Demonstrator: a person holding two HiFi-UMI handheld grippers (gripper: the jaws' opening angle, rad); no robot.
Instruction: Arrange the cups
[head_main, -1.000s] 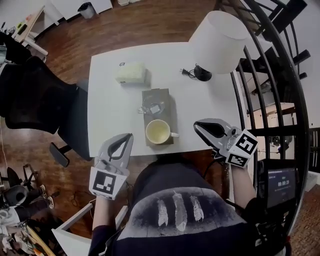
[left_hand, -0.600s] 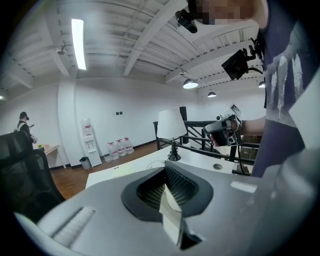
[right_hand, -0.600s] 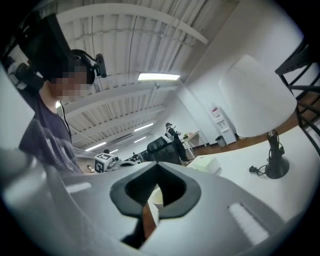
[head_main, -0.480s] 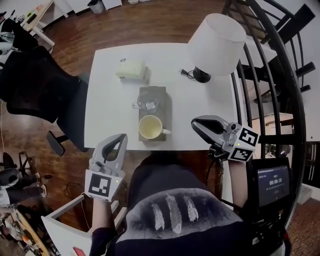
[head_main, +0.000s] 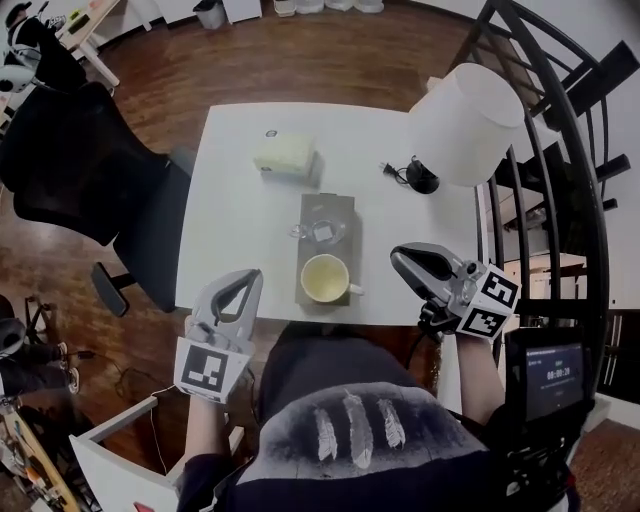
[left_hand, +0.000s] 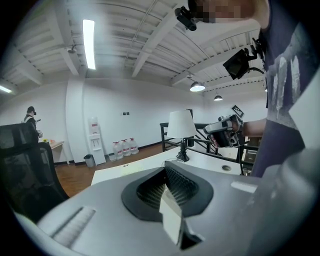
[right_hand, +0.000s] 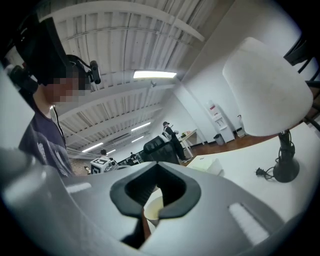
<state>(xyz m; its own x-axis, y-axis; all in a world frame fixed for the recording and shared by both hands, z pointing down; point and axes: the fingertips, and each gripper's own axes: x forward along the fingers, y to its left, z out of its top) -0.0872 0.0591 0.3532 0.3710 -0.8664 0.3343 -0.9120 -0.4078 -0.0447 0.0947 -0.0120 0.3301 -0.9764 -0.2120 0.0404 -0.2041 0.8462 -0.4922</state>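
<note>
A cream cup (head_main: 324, 278) with its handle to the right stands on the near end of a grey-brown tray (head_main: 337, 207). A clear glass cup (head_main: 322, 231) sits just behind it on the same tray. My left gripper (head_main: 244, 281) hovers at the table's near edge, left of the tray, shut and empty (left_hand: 166, 171). My right gripper (head_main: 399, 259) is right of the cream cup, pointing toward it, shut with nothing held (right_hand: 156, 167). In the right gripper view the cream cup (right_hand: 153, 206) shows just past the closed jaws.
On the white table (head_main: 240, 215) lie a pale tissue box (head_main: 284, 155) at the back left and a lamp with a white shade (head_main: 466, 124) and its cord (head_main: 398, 172) at the back right. A black office chair (head_main: 75, 165) stands left, a black railing (head_main: 560, 190) right.
Both grippers have shifted slightly along the table's near edge and stay shut and empty. The cups have not moved on the tray. The head camera has swung a little.
</note>
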